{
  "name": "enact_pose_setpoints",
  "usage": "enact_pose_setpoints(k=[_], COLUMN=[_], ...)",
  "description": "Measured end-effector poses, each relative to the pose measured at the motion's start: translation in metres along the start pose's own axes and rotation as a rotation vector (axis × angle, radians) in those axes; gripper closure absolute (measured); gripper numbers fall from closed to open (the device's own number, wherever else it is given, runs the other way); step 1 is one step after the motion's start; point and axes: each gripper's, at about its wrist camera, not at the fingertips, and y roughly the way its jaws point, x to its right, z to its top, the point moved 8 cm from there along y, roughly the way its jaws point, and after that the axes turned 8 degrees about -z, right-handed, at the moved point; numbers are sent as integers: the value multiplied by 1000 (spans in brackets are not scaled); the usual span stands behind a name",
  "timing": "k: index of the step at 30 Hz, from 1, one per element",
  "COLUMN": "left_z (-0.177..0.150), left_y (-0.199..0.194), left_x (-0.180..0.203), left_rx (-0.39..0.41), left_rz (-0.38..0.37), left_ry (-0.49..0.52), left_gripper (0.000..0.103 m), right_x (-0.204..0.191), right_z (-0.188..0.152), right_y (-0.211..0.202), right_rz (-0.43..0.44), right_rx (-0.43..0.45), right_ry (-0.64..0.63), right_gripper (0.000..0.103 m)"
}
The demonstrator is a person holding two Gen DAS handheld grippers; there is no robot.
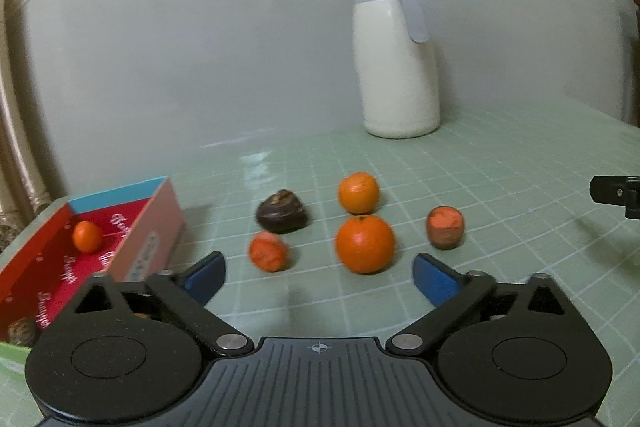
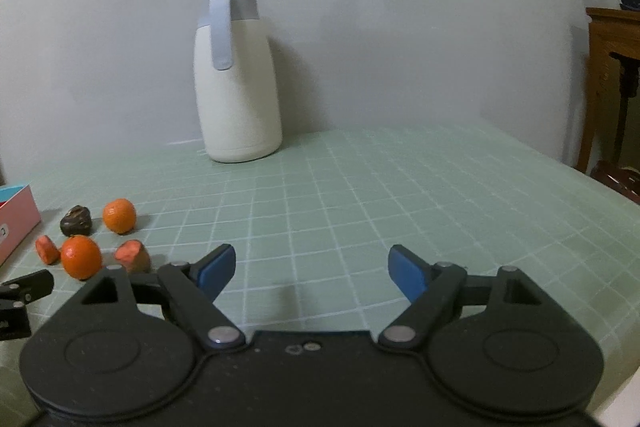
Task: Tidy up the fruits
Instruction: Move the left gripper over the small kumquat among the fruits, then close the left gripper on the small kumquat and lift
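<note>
Several fruits lie on the green grid mat just ahead of my left gripper (image 1: 318, 267), which is open and holds nothing. They are a near orange (image 1: 365, 243), a far orange (image 1: 358, 193), a dark brown fruit (image 1: 283, 211) and two reddish pieces (image 1: 269, 251) (image 1: 445, 227). To the left stands a red box (image 1: 148, 227) holding a small orange (image 1: 87, 235) and a brown fruit (image 1: 22, 331). My right gripper (image 2: 310, 263) is open over bare mat, with the near orange (image 2: 81, 257) and the other fruits to its left.
A white thermos jug (image 1: 396, 67) (image 2: 236, 79) stands at the back against the grey wall. One finger of the right gripper (image 1: 612, 191) shows at the right edge of the left wrist view. Wooden furniture (image 2: 608, 87) stands beyond the table's right edge.
</note>
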Motion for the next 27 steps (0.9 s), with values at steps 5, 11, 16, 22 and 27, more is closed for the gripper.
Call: enact_pose_setpoints(k=[5, 11, 16, 22, 27], left_z=[1, -6, -11, -15, -15], left_y=[10, 5, 6, 10, 10], left_x=[6, 17, 38, 51, 55], left_rx=[-28, -57, -76, -97, -90], left_rz=[-25, -95, -153, -171, -170], left_ry=[-13, -46, -21, -22, -37], left_gripper=[13, 14, 38, 48, 56], right_x=[6, 3, 1, 5, 9], right_z=[0, 0, -1, 0, 0], right_y=[1, 1, 0, -1, 0], right_rz=[-4, 6, 15, 1, -20], right_rx=[-4, -8, -10, -7, -9], right_ry=[14, 13, 12, 21, 40], right_gripper=[19, 18, 18, 17, 17])
